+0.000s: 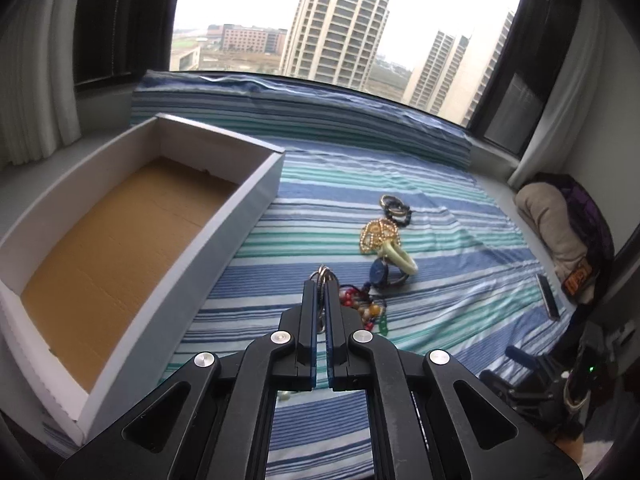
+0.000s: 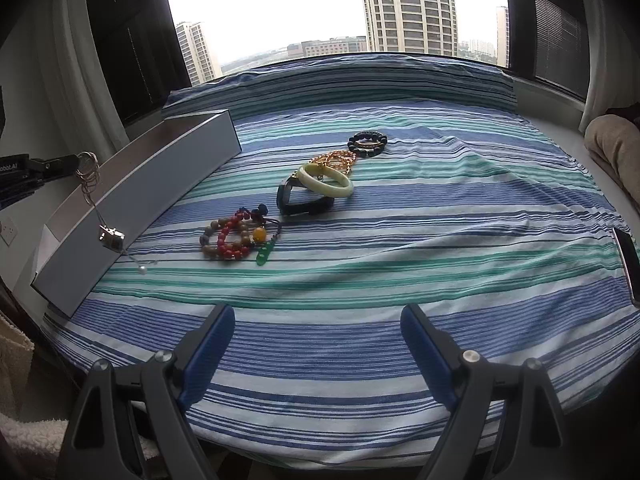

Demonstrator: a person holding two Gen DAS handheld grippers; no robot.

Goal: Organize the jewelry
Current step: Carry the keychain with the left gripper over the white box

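Two grippers, one loaded, jewelry on striped cloth

Left gripper (image 1: pixel 319 280): jaws closed on a cluster of thin metal rings (image 1: pixel 323 271). The right wrist view shows those rings (image 2: pixel 89 168) held up beside the box wall, with a fine chain hanging from them, a small metal pendant (image 2: pixel 111 237) partway down and a white bead (image 2: pixel 142 269) at the cloth.

Right gripper (image 2: pixel 316 334): jaws wide apart, nothing between them, above the blue-and-green striped cloth (image 2: pixel 440 240).

Jewelry lies in a row on the cloth, near to far: multicoloured beaded bracelets (image 2: pixel 232 240) with a green pendant (image 2: pixel 264 254); dark watch (image 2: pixel 302 200); pale green bangle (image 2: pixel 326 180), touching the watch; gold chain bracelets (image 2: pixel 336 160); dark beaded bracelet (image 2: pixel 367 143).

White cardboard box (image 1: pixel 256 188), open-topped with brown floor, stands at left on the cloth. No jewelry visible inside.
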